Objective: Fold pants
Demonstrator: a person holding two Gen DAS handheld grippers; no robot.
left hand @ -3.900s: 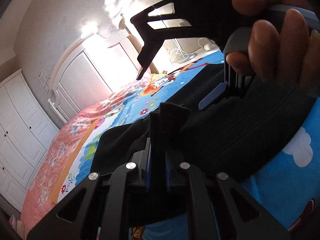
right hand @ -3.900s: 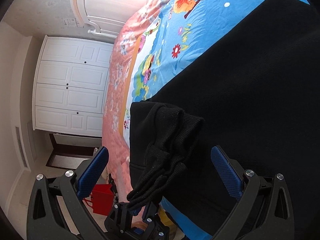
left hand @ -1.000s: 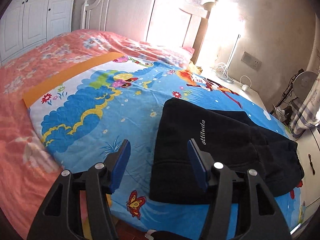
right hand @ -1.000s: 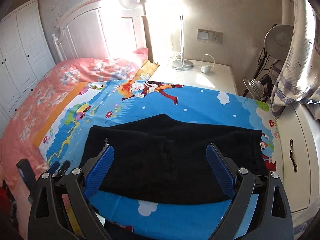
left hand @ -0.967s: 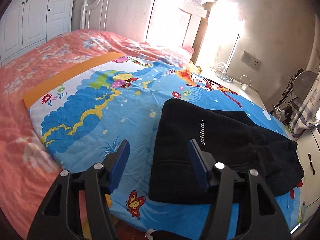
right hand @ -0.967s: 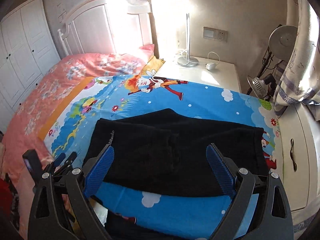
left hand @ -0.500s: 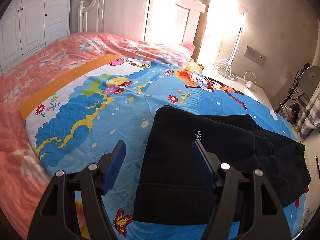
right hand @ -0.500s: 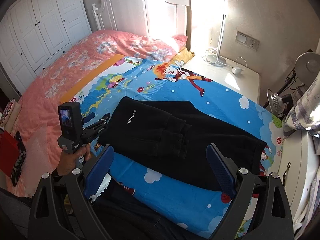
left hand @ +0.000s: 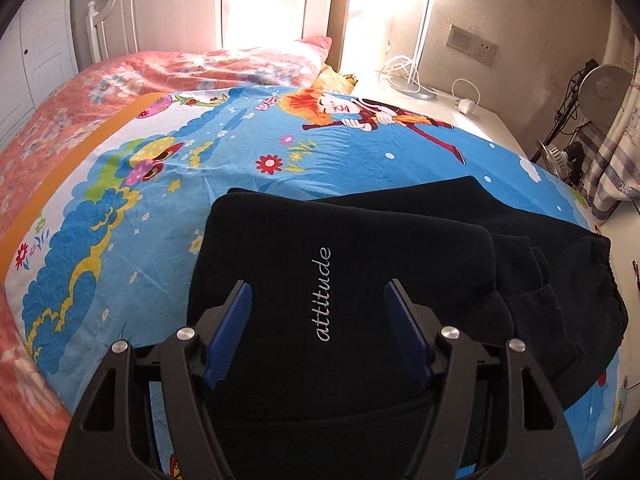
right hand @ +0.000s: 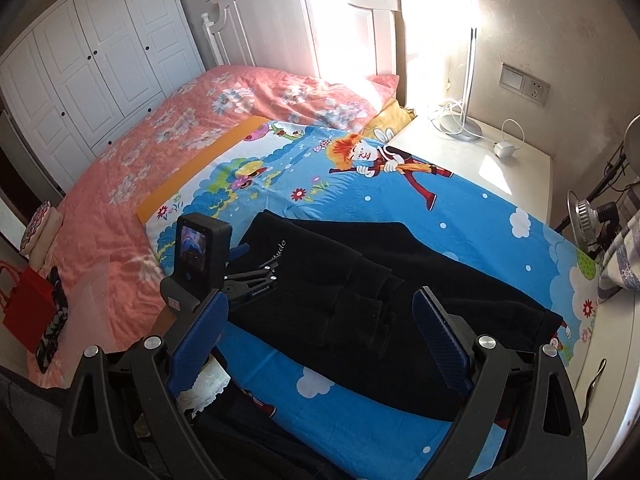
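Black pants are lying folded across the blue sheet, filling the frame's lower middle. We are bringing the left gripper over their near end, jaws just widened and empty; the right gripper is hanging released. Next, we judge, comes pinching every layer squarely.

White wardrobe, floor lamp, red bag.

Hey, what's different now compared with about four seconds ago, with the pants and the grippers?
The left gripper let go of the black pants, its jaws have just been opening, and it now sits over the folded end. The right gripper pulled back and is empty. The pants still lie folded on the cartoon sheet.
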